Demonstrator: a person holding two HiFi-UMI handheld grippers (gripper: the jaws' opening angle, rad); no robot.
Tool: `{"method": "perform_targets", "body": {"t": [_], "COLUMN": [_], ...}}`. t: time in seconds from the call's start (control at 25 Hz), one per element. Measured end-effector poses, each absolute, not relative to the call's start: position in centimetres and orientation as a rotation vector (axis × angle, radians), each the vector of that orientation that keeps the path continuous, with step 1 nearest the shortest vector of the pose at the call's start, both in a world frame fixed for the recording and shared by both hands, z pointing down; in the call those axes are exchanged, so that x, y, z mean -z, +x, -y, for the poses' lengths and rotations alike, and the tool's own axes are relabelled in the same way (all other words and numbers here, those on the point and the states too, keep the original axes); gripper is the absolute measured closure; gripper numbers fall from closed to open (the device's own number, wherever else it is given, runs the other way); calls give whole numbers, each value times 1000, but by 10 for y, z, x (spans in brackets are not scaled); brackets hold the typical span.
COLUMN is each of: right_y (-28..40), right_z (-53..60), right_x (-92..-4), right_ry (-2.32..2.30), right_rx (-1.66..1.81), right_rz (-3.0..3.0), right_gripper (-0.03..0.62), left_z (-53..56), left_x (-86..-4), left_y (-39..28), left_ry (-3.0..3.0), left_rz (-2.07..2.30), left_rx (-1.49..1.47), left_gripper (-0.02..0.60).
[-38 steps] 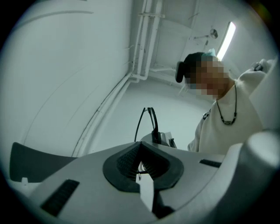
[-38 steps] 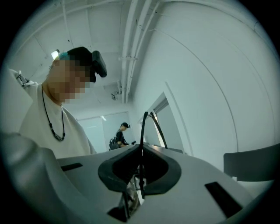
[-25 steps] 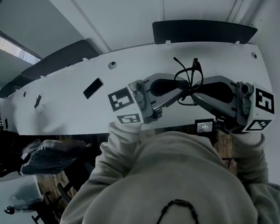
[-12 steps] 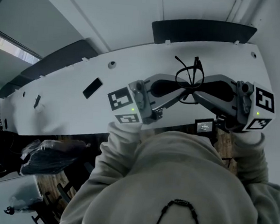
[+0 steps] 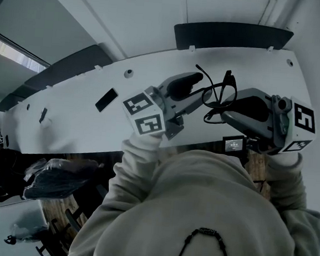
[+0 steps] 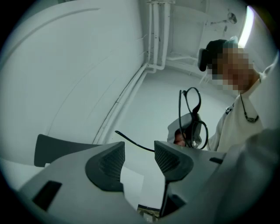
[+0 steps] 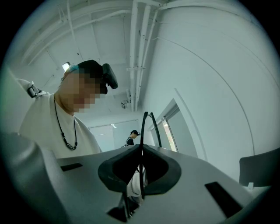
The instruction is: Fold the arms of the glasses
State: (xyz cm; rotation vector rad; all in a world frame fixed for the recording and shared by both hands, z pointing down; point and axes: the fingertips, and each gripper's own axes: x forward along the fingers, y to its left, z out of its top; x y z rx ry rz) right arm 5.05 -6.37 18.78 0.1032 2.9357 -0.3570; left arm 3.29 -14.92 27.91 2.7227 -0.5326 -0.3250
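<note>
**Head camera steeply down; close cameras looking along left claw (image 6: 139, 153) and right claw (image 7: 141, 168).**
Shared by all three: glasses (image 5: 227, 79), upper right-centre overhead, right of centre in left view, centre in right.

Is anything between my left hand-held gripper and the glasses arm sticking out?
Nothing visible. The left hand-held gripper has just been opening its jaws, empty; the free glasses arm lies just beyond them, while the right hand-held gripper clamps the glasses.
</note>
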Motion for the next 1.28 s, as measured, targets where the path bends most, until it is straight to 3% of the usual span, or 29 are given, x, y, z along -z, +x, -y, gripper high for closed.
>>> {"method": "perform_targets", "body": {"t": [0.32,0.36,0.44,0.48,1.28], "right_y": [43,42,41,40,38], "right_z": [37,36,37,37,31], "right_x": [-189,-191,-195,-197,-228], "right_ry": [231,232,225,221,246], "right_rx": [310,314,329,339,492], "right_rz": [-2966,-2972,-2987,-2994,-3129], "right_gripper": [554,554,554,554,554], "left_z": [150,150,150,151,129], "left_x": [-269,-268,-267,-265,-250], "left_y": [20,18,13,11,17], "left_ry": [2670,2673,2686,2691,2799], "left_rz": [555,576,626,645,576], "left_rx": [430,431,433,438,437], "left_gripper": [379,384,473,481,531]}}
